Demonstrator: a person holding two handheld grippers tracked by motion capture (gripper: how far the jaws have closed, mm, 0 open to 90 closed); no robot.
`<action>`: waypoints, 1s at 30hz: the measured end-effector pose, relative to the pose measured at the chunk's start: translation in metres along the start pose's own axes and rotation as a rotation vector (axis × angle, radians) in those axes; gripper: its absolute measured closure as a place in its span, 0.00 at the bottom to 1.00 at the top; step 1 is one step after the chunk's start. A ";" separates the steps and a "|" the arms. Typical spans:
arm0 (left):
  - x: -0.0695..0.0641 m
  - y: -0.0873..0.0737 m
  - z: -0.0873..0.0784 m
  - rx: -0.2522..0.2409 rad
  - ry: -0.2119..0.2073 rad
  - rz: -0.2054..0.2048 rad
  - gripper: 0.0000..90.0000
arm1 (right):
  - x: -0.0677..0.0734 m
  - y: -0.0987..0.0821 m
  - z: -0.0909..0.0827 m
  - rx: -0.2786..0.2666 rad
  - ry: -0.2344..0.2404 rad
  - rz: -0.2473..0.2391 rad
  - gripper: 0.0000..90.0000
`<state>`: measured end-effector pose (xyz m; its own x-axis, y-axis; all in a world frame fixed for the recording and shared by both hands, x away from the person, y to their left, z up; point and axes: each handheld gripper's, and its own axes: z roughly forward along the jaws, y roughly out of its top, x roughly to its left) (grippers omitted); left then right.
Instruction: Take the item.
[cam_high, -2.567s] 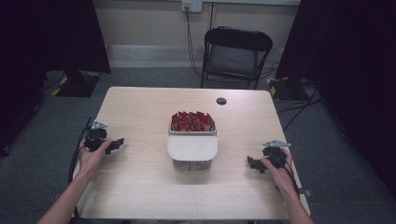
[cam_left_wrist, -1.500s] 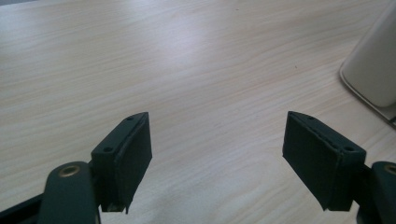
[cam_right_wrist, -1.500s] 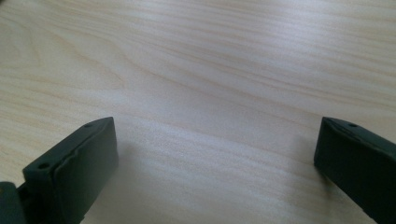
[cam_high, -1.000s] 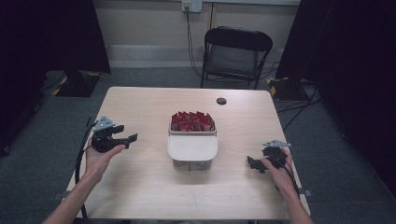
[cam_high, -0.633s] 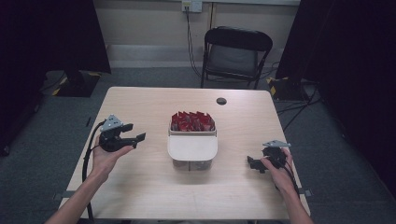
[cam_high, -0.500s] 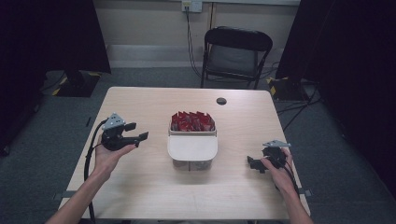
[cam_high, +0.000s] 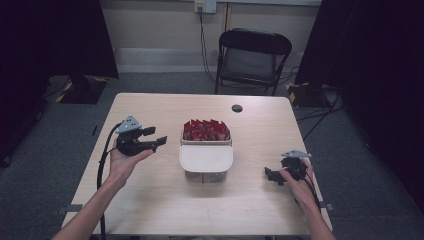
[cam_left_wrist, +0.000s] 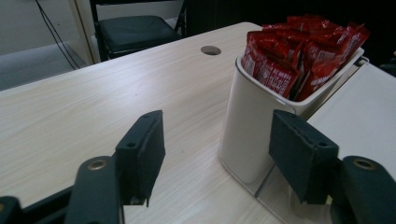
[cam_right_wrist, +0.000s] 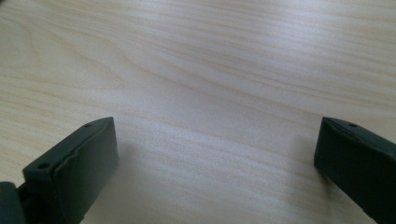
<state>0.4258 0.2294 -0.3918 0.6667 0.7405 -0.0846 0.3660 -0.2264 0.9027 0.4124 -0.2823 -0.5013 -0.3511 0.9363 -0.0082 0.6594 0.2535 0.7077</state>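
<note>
High view: left gripper (cam_high: 159, 139), jaws narrowing but empty, approaches the white bin (cam_high: 206, 162) of red packets (cam_high: 206, 130) mid-tabletop (cam_high: 150, 205); right gripper (cam_high: 270, 176) rests released, so next comes pinching a packet.

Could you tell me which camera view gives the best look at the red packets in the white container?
The left gripper view: the red packets stand close, upright and tightly packed above the white container rim. The high view shows them small, from above. The right gripper view faces bare table.
</note>
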 end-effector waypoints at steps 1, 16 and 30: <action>-0.001 0.001 0.001 -0.001 -0.005 -0.006 0.42 | 0.000 0.000 0.000 0.000 0.000 0.000 0.00; -0.014 0.026 0.011 -0.030 -0.074 -0.011 0.50 | 0.000 0.000 0.000 0.000 0.000 0.000 0.00; -0.028 0.042 0.028 -0.022 -0.149 0.002 0.59 | 0.000 0.000 0.000 -0.001 0.002 -0.003 0.00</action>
<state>0.4411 0.1818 -0.3634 0.7570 0.6377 -0.1426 0.3513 -0.2131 0.9117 0.4126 -0.2825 -0.5014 -0.3539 0.9353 -0.0089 0.6581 0.2558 0.7081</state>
